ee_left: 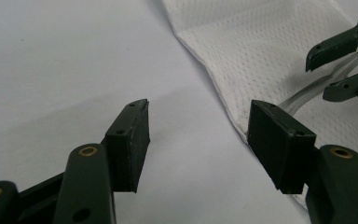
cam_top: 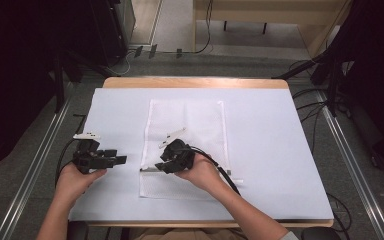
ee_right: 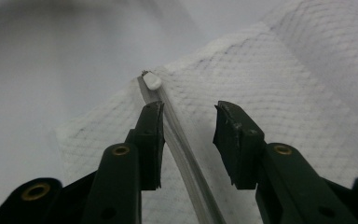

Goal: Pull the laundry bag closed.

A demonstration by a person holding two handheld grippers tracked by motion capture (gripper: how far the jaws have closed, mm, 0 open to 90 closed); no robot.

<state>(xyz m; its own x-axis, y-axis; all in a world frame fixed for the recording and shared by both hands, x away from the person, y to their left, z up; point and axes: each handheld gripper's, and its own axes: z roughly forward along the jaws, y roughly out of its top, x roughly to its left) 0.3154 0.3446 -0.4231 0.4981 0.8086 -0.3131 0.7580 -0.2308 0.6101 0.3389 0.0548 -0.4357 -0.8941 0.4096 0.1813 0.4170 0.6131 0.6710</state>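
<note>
Table under its white cover carries everything, and I read the layout from there; the mesh bag lies flat in the middle of it, long side running away from me, which leaves its near end within reach of both hands; the zipper runs across that near end, its small white pull resting at the bag's left corner. My right gripper sits low over the zipper line, jaws partly apart and straddling the track just short of the pull, touching nothing that I can see; I judge it is lined up to pinch the pull. My left gripper waits just beside the bag's left edge, jaws wide and empty, likely to pin the fabric.
</note>
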